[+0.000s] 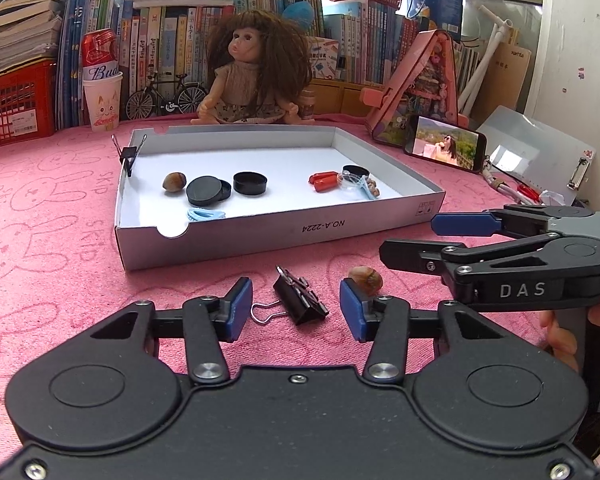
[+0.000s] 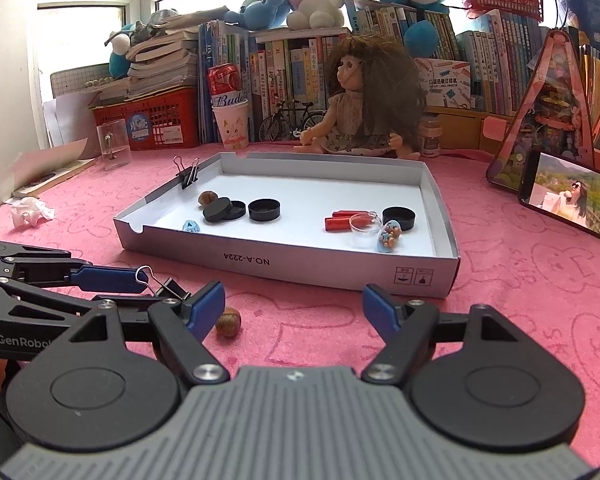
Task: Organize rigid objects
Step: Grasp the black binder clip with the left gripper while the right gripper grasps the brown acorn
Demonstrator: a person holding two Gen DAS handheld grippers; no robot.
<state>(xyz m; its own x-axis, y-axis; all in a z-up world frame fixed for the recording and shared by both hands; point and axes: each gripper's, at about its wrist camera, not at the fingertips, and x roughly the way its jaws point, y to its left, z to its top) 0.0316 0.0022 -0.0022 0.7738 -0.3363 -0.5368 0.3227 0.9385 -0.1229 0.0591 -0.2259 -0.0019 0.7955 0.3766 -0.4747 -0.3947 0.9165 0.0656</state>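
Note:
A black binder clip [image 1: 300,300] lies on the pink cloth between the blue pads of my left gripper [image 1: 296,307]; the pads stand clear of it on both sides. A brown nut [image 1: 366,278] rests just beyond the right pad. Behind them is a white cardboard box lid [image 1: 236,240] holding another nut [image 1: 175,181], black round lids [image 1: 208,191], red capsules [image 1: 324,180] and a blue hair tie [image 1: 204,215]. A second clip [image 1: 129,156] grips its left wall. My right gripper [image 2: 294,304] hovers open over bare cloth, with the nut [image 2: 228,322] near its left finger.
A doll [image 1: 248,76], a toy bicycle [image 1: 166,96], a paper cup with a can [image 1: 102,100] and rows of books line the back. A phone [image 1: 444,146] leans at the right. A glass cup [image 2: 114,144] and crumpled tissue [image 2: 30,210] sit at the left.

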